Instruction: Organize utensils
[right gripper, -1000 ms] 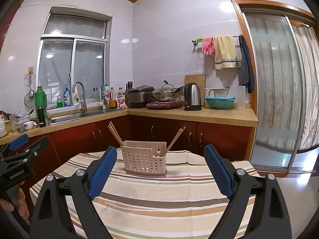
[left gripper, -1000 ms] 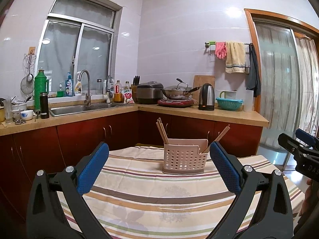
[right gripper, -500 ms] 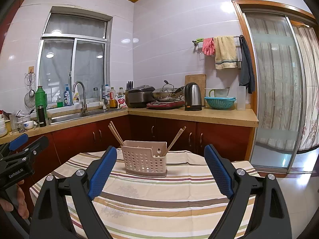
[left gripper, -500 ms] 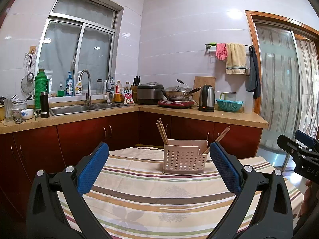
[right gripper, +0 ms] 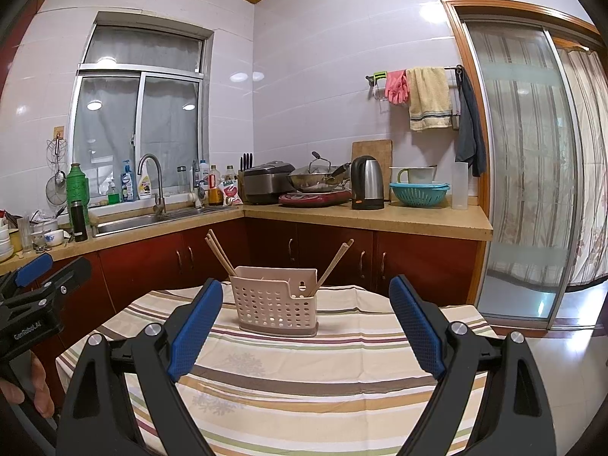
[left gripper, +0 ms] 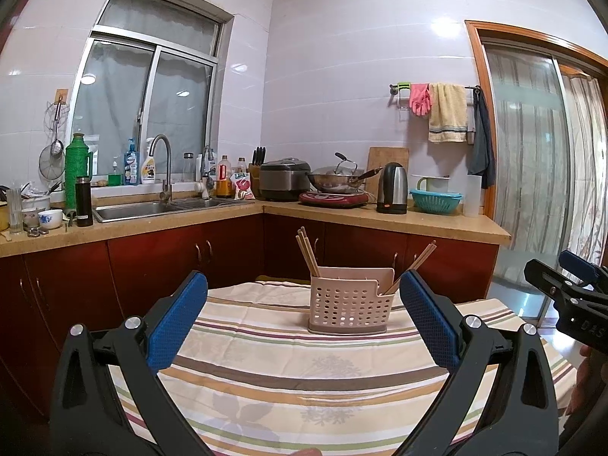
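Chopstick basket (left gripper: 347,309) on table (left gripper: 288,376), chopsticks (left gripper: 307,250) split between ends; left hand-held gripper (left gripper: 304,319) and right hand-held gripper (right gripper: 306,323) wide open, empty, poised for regrouping.

L claw (left gripper: 302,323), black frame w/ blue textured pads (left gripper: 176,319), is spread wide, nothing between the pads, held level and pointing fwd. R claw (right gripper: 304,326), same black-and-blue build, also spread wide and holding nothing; its pads (right gripper: 416,326) sit well apart. In the right wrist view the L claw shows side-on at the left edge, w/ the person's bare fingers (right gripper: 38,391) wrapped on its grip. In the left wrist view the R claw (left gripper: 570,292) shows at the right edge, hand barely visible below.
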A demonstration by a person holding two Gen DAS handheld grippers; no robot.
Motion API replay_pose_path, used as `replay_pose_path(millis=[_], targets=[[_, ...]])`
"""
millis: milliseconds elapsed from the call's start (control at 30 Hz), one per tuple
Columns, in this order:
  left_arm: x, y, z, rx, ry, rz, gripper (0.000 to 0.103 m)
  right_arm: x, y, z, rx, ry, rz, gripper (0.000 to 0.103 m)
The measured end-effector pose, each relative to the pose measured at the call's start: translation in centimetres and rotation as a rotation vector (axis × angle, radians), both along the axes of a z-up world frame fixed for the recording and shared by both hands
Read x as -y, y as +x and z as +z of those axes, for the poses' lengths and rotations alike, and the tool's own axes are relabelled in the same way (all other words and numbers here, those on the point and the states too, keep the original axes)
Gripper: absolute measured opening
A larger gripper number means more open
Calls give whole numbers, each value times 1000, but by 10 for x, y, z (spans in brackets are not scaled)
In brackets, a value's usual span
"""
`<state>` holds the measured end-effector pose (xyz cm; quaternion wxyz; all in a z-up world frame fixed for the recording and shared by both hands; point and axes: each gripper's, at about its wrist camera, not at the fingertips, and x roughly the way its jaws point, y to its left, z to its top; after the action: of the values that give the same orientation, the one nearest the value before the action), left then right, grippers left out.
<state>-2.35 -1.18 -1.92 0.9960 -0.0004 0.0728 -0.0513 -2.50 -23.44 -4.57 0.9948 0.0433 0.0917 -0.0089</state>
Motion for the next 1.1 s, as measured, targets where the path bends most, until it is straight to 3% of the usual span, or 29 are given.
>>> replay_pose_path(millis=[667,933,1100], targets=[[5,-3,2,24,1,1,99,-2,0,-3,-7,-2,-2,87],[-1,10,-4,-16,-18,6,99,2,4,-11,-20,1,-4,87],[-7,19,-11,-36,-54,-42,99,7,11,-18,-40,7,-11,87]])
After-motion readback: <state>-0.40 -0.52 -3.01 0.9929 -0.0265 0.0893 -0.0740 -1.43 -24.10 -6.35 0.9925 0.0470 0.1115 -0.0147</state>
